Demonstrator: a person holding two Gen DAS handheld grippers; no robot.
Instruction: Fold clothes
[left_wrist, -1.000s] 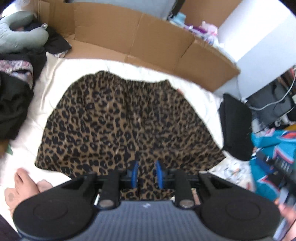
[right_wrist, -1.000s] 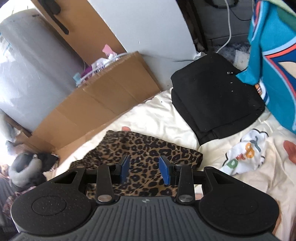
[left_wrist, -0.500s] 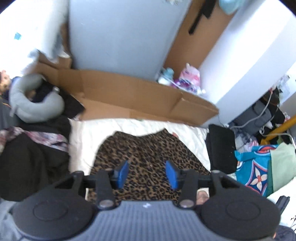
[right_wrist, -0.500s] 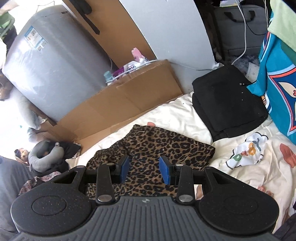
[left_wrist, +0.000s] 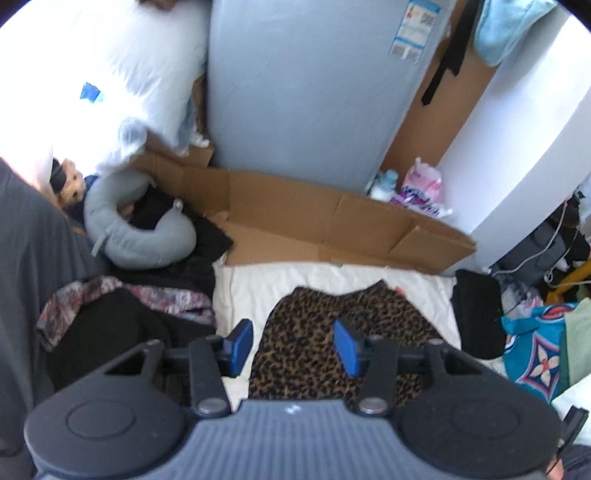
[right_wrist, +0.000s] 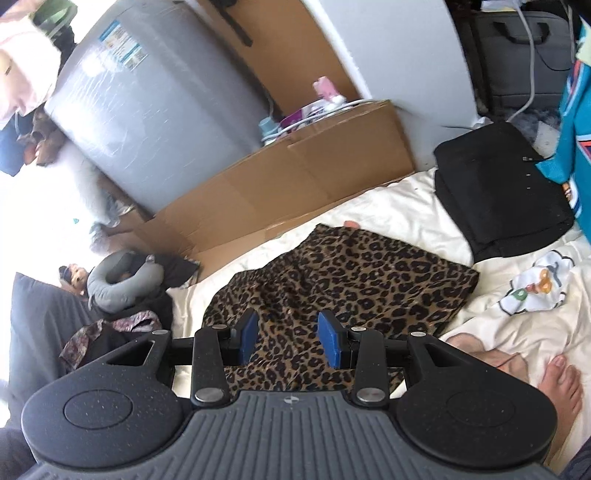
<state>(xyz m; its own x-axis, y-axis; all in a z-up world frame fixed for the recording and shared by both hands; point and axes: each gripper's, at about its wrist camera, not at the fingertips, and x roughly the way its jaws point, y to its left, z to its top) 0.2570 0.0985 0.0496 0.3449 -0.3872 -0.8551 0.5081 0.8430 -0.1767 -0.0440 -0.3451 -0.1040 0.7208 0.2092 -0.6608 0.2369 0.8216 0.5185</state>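
Here, I hold both grippers above a bed (left_wrist: 332, 280), each looking down along its blue fingers at a leopard-print skirt (left_wrist: 343, 332) spread on the cream sheet. My left gripper (left_wrist: 293, 345) is raised well clear of the cloth, its fingers released and wide apart with nothing between them; the skirt's near edge shows through the gap. My right gripper (right_wrist: 284, 338) is tilted, its view of the room slanted, and its fingers (right_wrist: 246, 334) are likewise released and empty, hovering over the skirt (right_wrist: 343, 284), which lies rumpled, one side bunched up toward the cardboard.

A flattened cardboard box (left_wrist: 314, 229) lines the far edge of the bed. Behind it stands a tall grey wrapped slab (left_wrist: 306, 85) carrying a white-and-blue label (left_wrist: 412, 29) with small square codes; the writing on it is too blurred for me to read. A folded black garment (right_wrist: 498, 199) lies on the sheet to the right of the skirt, apart from it, and a small white printed cloth (right_wrist: 535, 288) lies nearer the camera. A grey neck pillow (left_wrist: 140, 225) rests on dark clothes to the left. A bare foot (right_wrist: 557, 391) rests on the sheet at the right view's lower right.
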